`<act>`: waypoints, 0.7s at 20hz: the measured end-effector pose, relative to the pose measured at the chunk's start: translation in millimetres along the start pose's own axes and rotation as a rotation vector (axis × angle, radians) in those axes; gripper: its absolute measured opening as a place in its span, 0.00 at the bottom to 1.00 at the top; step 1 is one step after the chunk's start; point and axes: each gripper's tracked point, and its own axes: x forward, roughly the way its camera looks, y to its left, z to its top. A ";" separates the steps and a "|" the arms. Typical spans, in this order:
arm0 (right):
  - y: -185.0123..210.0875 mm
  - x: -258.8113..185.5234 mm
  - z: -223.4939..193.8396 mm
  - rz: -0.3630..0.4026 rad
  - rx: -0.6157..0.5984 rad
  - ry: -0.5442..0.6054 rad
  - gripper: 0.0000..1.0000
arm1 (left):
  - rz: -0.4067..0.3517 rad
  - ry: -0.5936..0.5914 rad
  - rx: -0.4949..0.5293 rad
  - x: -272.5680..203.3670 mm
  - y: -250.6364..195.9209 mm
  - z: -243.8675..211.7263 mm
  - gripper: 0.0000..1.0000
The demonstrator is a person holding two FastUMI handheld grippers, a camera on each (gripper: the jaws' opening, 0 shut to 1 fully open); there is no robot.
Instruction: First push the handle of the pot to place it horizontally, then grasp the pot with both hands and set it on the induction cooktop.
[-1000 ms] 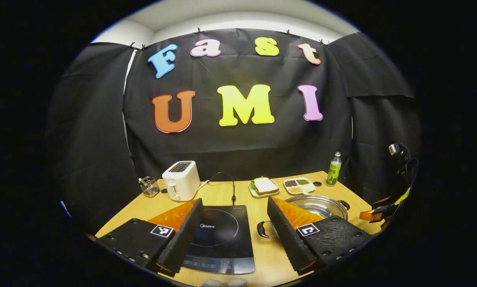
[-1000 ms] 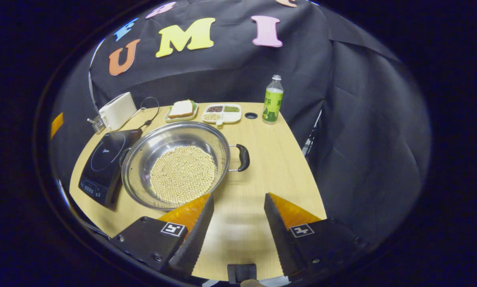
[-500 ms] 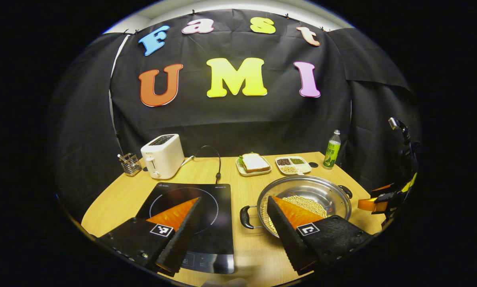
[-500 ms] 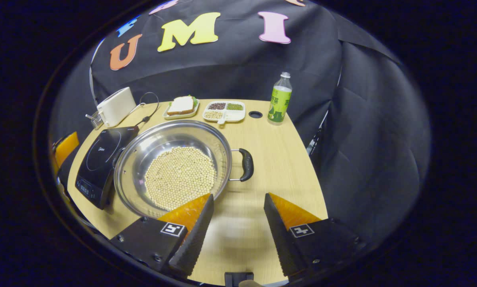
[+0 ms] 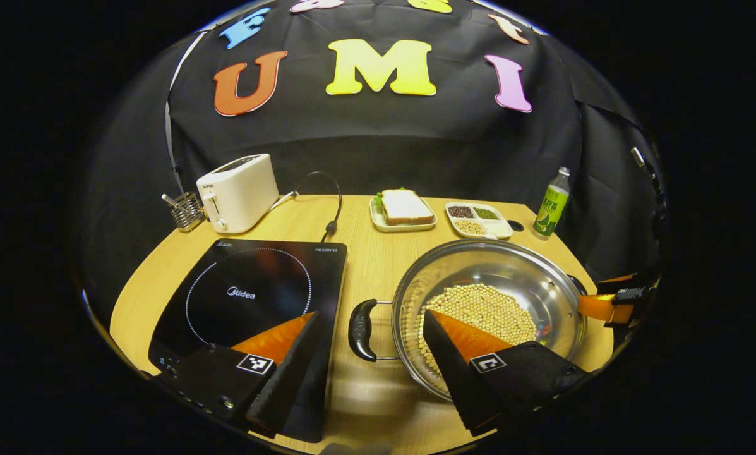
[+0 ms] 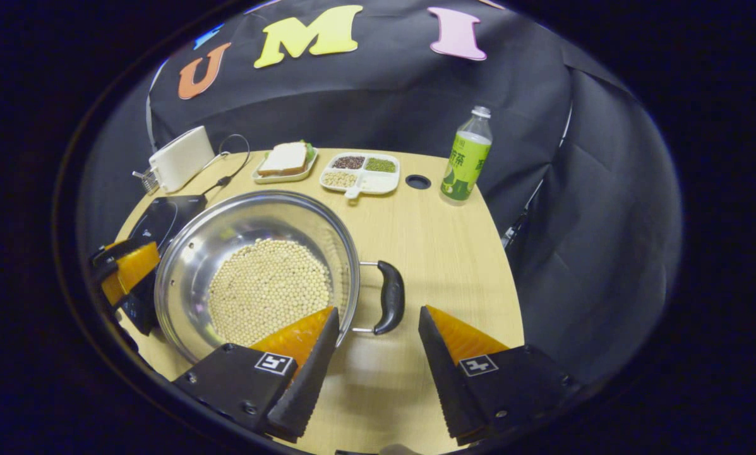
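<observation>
While both grippers [image 5: 371, 370] [image 6: 378, 370] hover wide open at the handles [image 5: 360, 330] [image 6: 390, 306], the pot [image 5: 529, 284] — full of beans [image 6: 264, 291] — sits beside the cooktop [image 5: 251, 297], where an uneven lift could tip it and spill them.

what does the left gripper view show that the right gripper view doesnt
Left gripper view: the shiny steel pot's black handle facing the black glass induction cooktop, ring fully visible. Right gripper view: the pot's opposite black handle, on the green plastic bottle's side. Both: pale soybeans, white toaster, that bottle.
</observation>
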 end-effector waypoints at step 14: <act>7.5 48.8 2.9 0.059 -0.013 0.090 0.76 | 0.030 0.137 0.003 47.6 -10.4 -28.6 0.92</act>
